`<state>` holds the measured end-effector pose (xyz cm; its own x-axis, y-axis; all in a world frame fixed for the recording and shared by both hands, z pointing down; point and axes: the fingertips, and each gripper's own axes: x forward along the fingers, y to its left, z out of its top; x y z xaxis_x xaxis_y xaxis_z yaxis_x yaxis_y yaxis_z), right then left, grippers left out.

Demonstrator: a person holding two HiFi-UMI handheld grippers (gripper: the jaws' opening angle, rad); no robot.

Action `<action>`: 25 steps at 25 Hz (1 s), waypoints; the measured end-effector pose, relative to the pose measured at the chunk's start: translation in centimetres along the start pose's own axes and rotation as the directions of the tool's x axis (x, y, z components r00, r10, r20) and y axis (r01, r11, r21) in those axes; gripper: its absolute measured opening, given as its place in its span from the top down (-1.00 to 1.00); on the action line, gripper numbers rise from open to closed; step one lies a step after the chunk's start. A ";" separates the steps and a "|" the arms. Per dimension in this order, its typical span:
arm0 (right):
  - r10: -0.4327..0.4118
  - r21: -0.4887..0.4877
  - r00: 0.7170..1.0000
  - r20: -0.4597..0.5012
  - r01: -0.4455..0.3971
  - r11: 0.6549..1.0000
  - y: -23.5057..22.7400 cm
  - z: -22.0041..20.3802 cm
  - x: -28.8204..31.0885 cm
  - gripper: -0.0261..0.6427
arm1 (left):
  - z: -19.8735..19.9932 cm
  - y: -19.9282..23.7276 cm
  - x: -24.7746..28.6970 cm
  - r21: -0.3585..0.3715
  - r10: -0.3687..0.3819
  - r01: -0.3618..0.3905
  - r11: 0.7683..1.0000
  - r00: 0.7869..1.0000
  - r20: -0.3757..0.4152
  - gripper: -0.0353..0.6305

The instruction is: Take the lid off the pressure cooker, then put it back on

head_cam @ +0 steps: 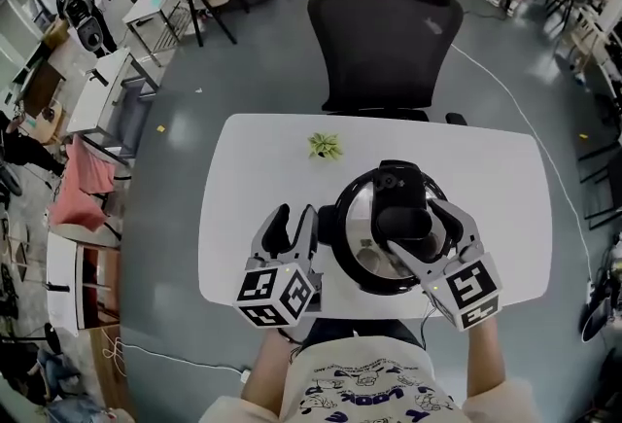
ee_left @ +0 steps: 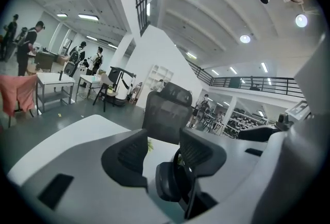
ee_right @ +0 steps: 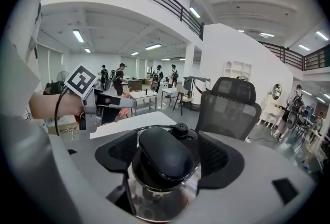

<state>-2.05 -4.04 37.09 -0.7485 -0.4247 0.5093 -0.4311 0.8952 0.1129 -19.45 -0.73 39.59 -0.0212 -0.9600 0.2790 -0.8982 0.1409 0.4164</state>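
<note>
We've got the pressure cooker on the white table, lid on. Our right gripper tips down over it, jaws wide apart, straddling the black lid handle without clamping. Our left gripper, nearly level, gapes empty beside the cooker's side handle.

I find no legible word, brand name or number in any view. The cube on the left gripper and the cube on the right gripper carry black-and-white square markers: coded patterns only, no letters or digits. One such marker also shows in the right gripper view. The shirt bears a dark printed graphic with lettering, too distorted for me to read. The pressure cooker lid carries a small square label; its print is too small to make out.
</note>
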 end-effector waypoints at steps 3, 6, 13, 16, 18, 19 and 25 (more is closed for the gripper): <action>0.033 -0.027 0.999 -0.021 -0.034 0.999 -0.2 0.1 0.6 -0.21 | -0.9 0.4 0.7 -0.033 0.012 -0.013 0.999 0.999 -0.030 0.32; 0.072 -0.049 0.996 -0.047 -0.074 0.996 -0.2 0.0 1.4 -0.21 | -2.3 0.6 1.6 -0.053 0.011 -0.015 0.998 0.997 -0.072 0.32; 0.173 -0.087 0.980 -0.098 -0.182 0.979 0.1 0.0 2.5 -0.21 | -4.8 1.6 2.9 -0.152 0.015 -0.036 0.988 0.991 -0.134 0.32; 0.204 -0.117 0.972 -0.121 -0.218 0.969 0.2 0.1 2.7 -0.21 | -5.7 1.6 3.2 -0.203 0.008 -0.039 0.978 0.988 -0.151 0.32; 0.223 -0.141 0.964 -0.143 -0.243 0.960 0.4 0.2 2.9 -0.21 | -6.1 1.8 3.5 -0.243 0.002 -0.041 0.969 0.987 -0.158 0.32; 0.235 -0.150 0.960 -0.155 -0.258 0.954 0.5 0.1 3.0 -0.21 | -6.3 1.8 3.6 -0.262 -0.001 -0.042 0.964 0.987 -0.162 0.32; 0.311 -0.207 0.920 -0.240 -0.361 0.909 1.4 -0.5 3.4 -0.21 | -7.9 2.1 4.3 -0.379 -0.029 -0.046 0.924 0.981 -0.190 0.33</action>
<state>-4.97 -4.21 39.38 -0.7014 -0.0802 0.7082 -0.0177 0.9953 0.0952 -17.95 -2.67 48.45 0.0885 -0.9002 0.4264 -0.6631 0.2662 0.6996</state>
